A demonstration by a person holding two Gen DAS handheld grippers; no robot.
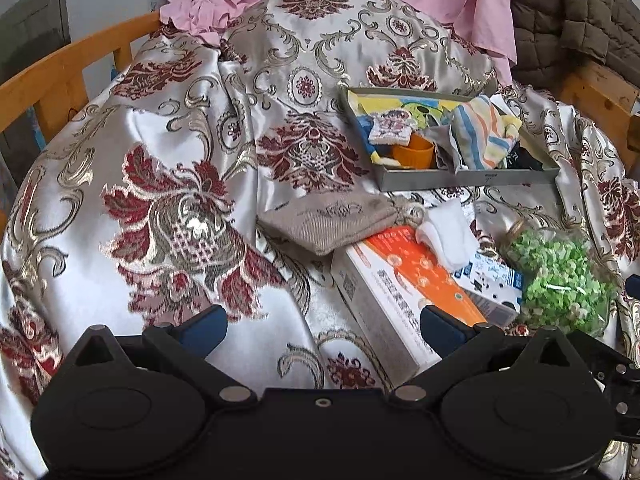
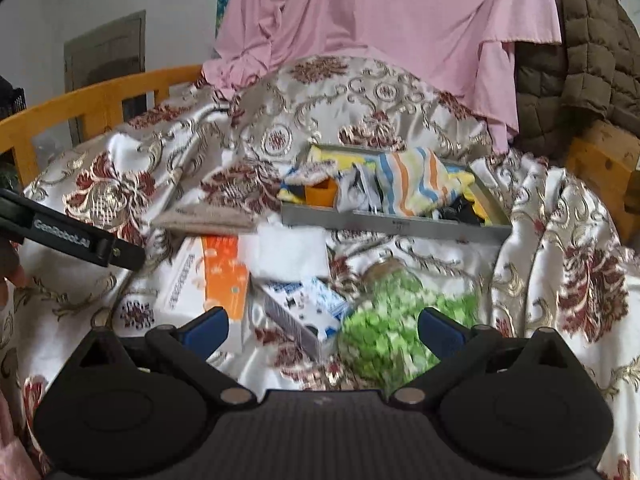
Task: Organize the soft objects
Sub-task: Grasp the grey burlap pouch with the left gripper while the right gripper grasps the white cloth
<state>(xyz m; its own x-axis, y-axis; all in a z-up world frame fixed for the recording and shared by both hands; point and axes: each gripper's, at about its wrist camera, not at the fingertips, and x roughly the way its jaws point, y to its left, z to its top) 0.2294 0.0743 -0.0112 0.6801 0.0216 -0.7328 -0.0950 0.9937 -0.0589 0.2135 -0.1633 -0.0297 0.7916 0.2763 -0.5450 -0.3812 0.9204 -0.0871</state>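
Resting on the brocade bedspread, a shallow grey tray holds most of the soft things: a striped cloth in blue, orange and yellow bunched at its right half, a small printed towel lying on a yellow-and-blue cartoon cloth, an orange cup against the near wall, and crumpled grey fabric beside the cup; something dark lies in the right end, too hidden to name. Outside the tray, just in front of it, a grey-brown drawstring pouch rests partly on an orange-and-white carton, a white sock lies across that carton's far end, and a smaller blue-and-white box sits between the carton and a clear jar of green bits tipped on its side. The left gripper hovers low over the bedspread, near the carton, its blue-padded fingers spread wide with nothing between them. The right gripper hangs above the small box and jar, its fingers likewise wide apart and empty. Pink fabric drapes behind the tray.
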